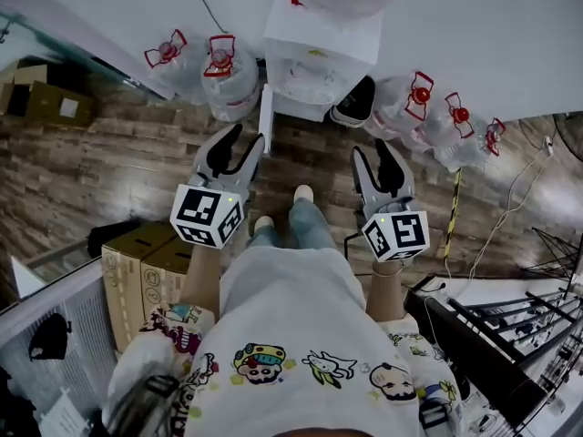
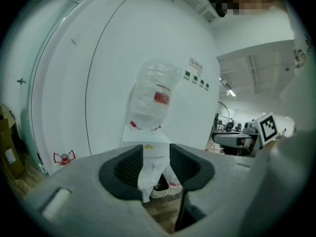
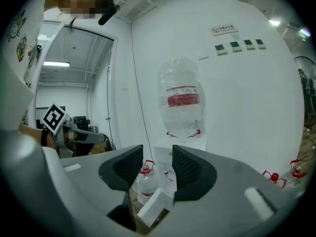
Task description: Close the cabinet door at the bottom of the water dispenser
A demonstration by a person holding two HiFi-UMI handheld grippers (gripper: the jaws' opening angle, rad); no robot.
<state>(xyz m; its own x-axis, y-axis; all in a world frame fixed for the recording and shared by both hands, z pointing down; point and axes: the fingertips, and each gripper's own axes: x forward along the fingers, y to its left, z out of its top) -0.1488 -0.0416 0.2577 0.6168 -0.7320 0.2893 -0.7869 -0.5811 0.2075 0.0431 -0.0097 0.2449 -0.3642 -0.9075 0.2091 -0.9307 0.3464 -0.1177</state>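
As I stand facing the water dispenser (image 1: 321, 62), I list what I see.

Item 1, water dispenser: a white floor-standing unit against the white wall. It carries an inverted clear bottle (image 3: 181, 100) with a red band label; the print on the band is too small to read. A small yellow sticker on the dispenser's front is also unreadable.

Item 2, cabinet door (image 1: 266, 121): a plain white panel at the bottom left of the dispenser. It is swung open and stands out edge-on from the dispenser toward me. No gripper touches it.

Item 3, left gripper (image 1: 244, 144): its jaws are spread with nothing pinched. It is held in front of the dispenser, near the door's free edge.

Item 4, right gripper (image 1: 373, 157): its jaws are likewise spread and hold nothing. It is in front of the dispenser, to the right.

Item 5, spare water jugs (image 1: 228, 76): clear, with red caps and handles, on the floor left of the dispenser. More stand to its right.

Item 6, wall sign (image 3: 223, 30): above the dispenser, with a round prohibition symbol and a line of unreadable characters.

Item 7, cardboard box (image 1: 146, 267): on the floor well left of the dispenser; its printing is illegible.
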